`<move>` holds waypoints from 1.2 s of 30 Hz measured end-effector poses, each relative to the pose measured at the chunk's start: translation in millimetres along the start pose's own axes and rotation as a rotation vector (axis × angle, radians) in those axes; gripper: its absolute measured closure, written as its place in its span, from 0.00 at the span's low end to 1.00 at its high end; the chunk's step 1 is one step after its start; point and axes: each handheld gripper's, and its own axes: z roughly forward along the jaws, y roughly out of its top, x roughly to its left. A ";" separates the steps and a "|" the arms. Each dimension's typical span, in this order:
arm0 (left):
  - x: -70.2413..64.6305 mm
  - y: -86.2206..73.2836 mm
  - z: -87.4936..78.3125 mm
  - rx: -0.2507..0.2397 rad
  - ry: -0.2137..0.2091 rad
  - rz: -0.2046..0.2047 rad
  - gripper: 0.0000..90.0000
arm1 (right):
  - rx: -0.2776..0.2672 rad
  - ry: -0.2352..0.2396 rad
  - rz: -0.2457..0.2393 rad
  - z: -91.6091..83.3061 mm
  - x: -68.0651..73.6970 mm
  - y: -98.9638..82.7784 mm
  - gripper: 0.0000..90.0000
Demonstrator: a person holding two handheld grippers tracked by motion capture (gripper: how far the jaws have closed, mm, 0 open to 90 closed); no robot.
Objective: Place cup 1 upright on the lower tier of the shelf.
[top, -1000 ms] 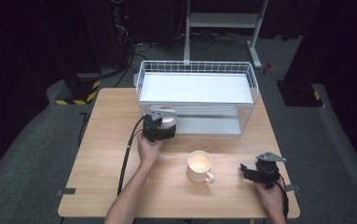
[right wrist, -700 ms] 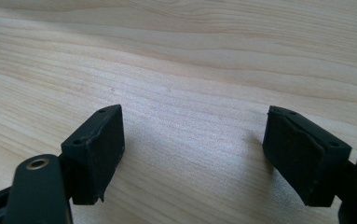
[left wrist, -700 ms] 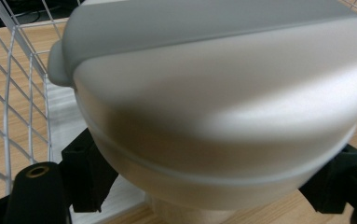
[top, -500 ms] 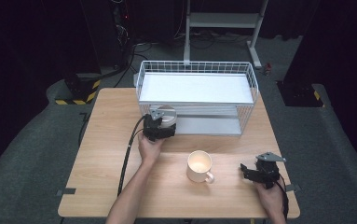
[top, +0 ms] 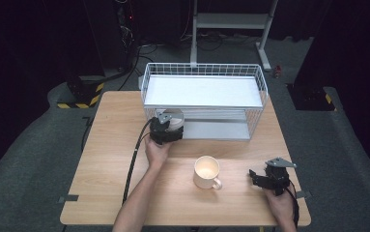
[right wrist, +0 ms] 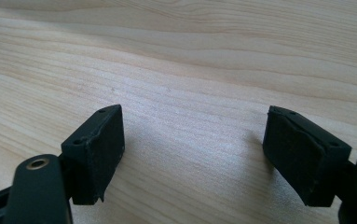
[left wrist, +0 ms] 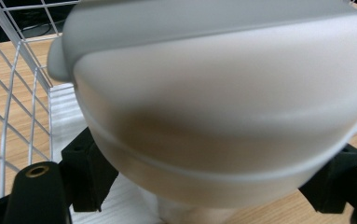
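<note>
A wooden desk (top: pixel 105 159) fills the middle of the high view, with a white wire basket (top: pixel 203 72) standing at its far edge, upper centre of the frame. A flat white panel covers the top of the basket, and its front lower side is open.

The left gripper (top: pixel 165 129) sits just left of centre, at the basket's lower left front corner, with a hand (top: pixel 157 152) behind it. Its fingers (left wrist: pixel 88 175) are clamped on a pale grey bowl (left wrist: pixel 223 107), one on each side of the lower body. In the left gripper view the bowl is close and blurred; basket wires (left wrist: pixel 13 88) cross the left of that frame, and a white shelf surface lies beneath the bowl.

A cream mug (top: pixel 206 172) stands upright on the desk, lower centre of the high view, handle towards the lower right. It is apart from both grippers.

The right gripper (top: pixel 268 178) rests low at the lower right, near the desk's front edge. Its fingers (right wrist: pixel 97 149) stand wide apart over bare wood, holding nothing.
</note>
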 end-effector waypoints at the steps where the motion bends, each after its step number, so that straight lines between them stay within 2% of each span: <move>1: 0.0 0.0 0.0 0.000 0.000 0.000 0.21 | 0.000 0.000 0.000 0.0 0.0 0.0 0.23; 8: 0.2 3.5 6.2 -0.002 0.009 0.010 0.21 | -0.003 0.000 0.002 0.2 0.1 0.0 0.23; 18: 1.3 3.3 10.3 -0.020 0.003 -0.001 0.21 | 0.001 0.000 0.004 -0.1 0.3 0.1 0.23; 19: 2.7 3.3 10.5 -0.023 0.007 0.010 0.21 | -0.001 0.000 0.004 0.0 0.3 0.0 0.23; 22: 2.8 3.3 10.7 -0.024 0.008 0.010 0.21 | -0.001 0.000 0.004 0.0 0.3 0.0 0.23; 31: 2.4 3.9 9.9 -0.010 0.012 -0.006 0.21 | -0.002 0.001 0.009 0.1 0.6 0.1 0.23; 36: 3.1 4.1 10.9 0.006 0.017 -0.023 0.16 | -0.002 0.001 0.009 0.1 0.6 0.1 0.23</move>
